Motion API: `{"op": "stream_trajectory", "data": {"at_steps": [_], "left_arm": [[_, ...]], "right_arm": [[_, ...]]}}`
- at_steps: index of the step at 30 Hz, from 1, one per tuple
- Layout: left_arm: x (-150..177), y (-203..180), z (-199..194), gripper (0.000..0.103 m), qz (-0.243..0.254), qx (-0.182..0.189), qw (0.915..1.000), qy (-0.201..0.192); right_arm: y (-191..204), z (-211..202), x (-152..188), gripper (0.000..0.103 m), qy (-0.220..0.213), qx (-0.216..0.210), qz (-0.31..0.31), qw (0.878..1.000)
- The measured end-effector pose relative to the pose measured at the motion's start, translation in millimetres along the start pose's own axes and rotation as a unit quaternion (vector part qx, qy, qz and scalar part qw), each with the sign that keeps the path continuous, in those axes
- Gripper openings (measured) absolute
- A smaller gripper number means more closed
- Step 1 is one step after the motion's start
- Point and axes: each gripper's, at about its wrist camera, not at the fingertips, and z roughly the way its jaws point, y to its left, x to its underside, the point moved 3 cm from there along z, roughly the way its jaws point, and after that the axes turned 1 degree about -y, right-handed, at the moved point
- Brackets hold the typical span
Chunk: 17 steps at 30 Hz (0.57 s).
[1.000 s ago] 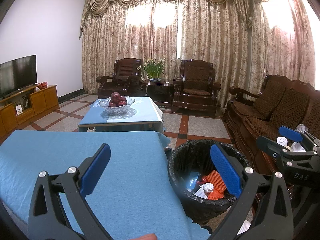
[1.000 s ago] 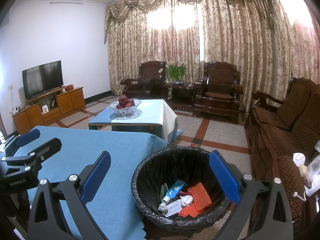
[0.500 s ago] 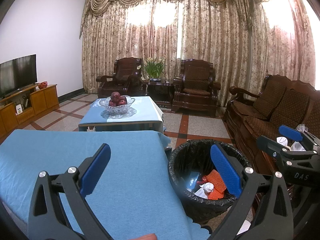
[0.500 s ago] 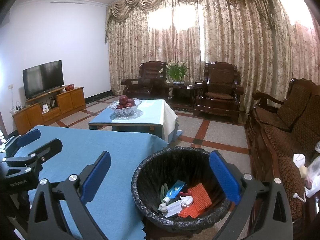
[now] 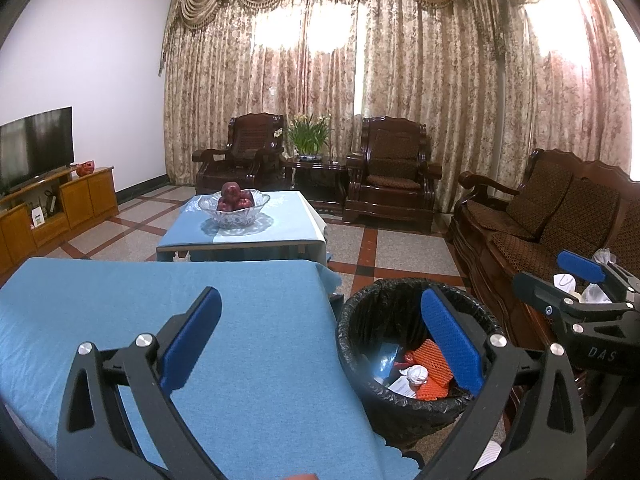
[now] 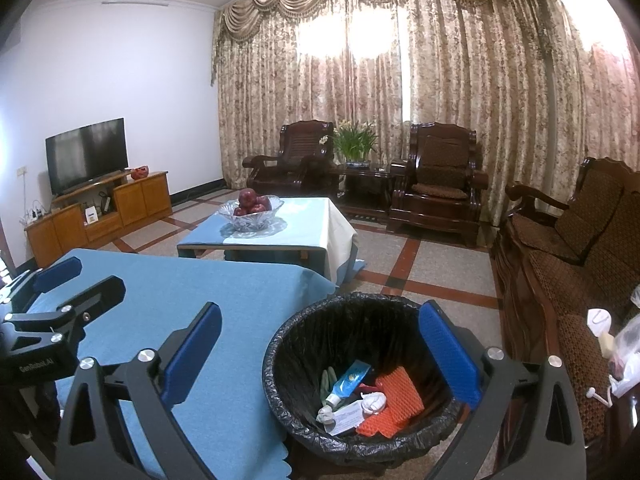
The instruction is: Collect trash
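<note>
In the left wrist view the left gripper hangs spread and empty over the blue tablecloth, while in the right wrist view the right gripper, likewise spread and empty, frames the black-lined round trash bin holding orange foam netting beside it.

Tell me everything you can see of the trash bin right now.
The trash bin is round, lined with a crinkled black plastic bag folded over its rim. It stands upright on the floor at the corner of the blue-clothed table. Inside lie orange foam netting, a blue-and-white tube, crumpled white paper and a printed slip. Neither gripper touches it.
</note>
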Motion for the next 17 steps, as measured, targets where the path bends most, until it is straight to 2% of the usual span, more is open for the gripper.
{"op": "stream_trajectory", "data": {"at_steps": [17], "left_arm": [[0, 14, -8, 0.097, -0.001, -0.002, 0.9999, 0.01]], "right_arm": [[-3, 3, 2, 0.097, 0.005, -0.001, 0.001, 1.0]]}}
